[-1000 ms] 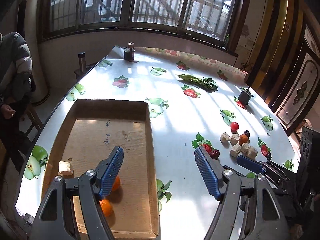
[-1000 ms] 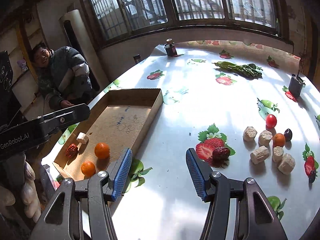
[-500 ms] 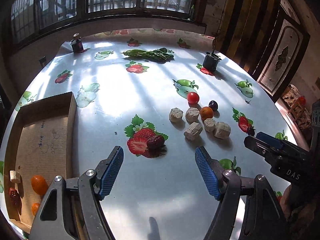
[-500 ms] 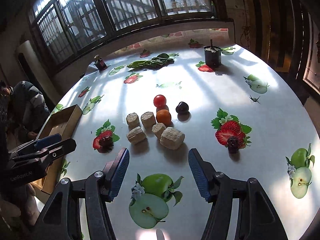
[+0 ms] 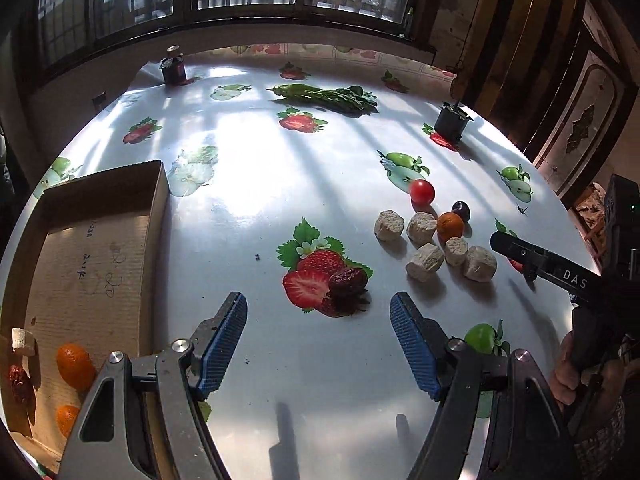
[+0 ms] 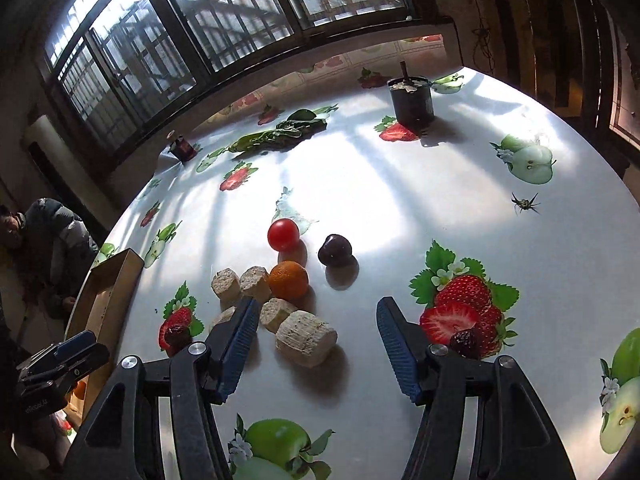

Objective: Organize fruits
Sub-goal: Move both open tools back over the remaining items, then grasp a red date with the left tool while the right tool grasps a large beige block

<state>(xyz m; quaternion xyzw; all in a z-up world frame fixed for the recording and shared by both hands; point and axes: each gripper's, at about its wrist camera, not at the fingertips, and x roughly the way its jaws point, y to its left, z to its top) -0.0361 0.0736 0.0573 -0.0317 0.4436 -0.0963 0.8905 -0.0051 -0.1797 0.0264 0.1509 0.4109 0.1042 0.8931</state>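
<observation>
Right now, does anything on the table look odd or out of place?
Yes: a small spider-like bug sits on the tablecloth right of the fruit, and a bunch of leafy greens lies loose near the window.

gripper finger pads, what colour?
Blue, ribbed pads on the right gripper; clearest in the right wrist view.

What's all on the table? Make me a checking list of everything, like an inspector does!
Surface: table under a shiny fruit-print cloth.
Job's things: cardboard box holds two oranges, a date and a pale chunk; cherry tomato, orange, dark plum and pale chunks lie loose.
Clutter: leafy greens, black pot, small jar.
Grippers: left gripper and right gripper open, empty.
Cables: nothing seen.
Surroundings: barred windows, seated person.
</observation>
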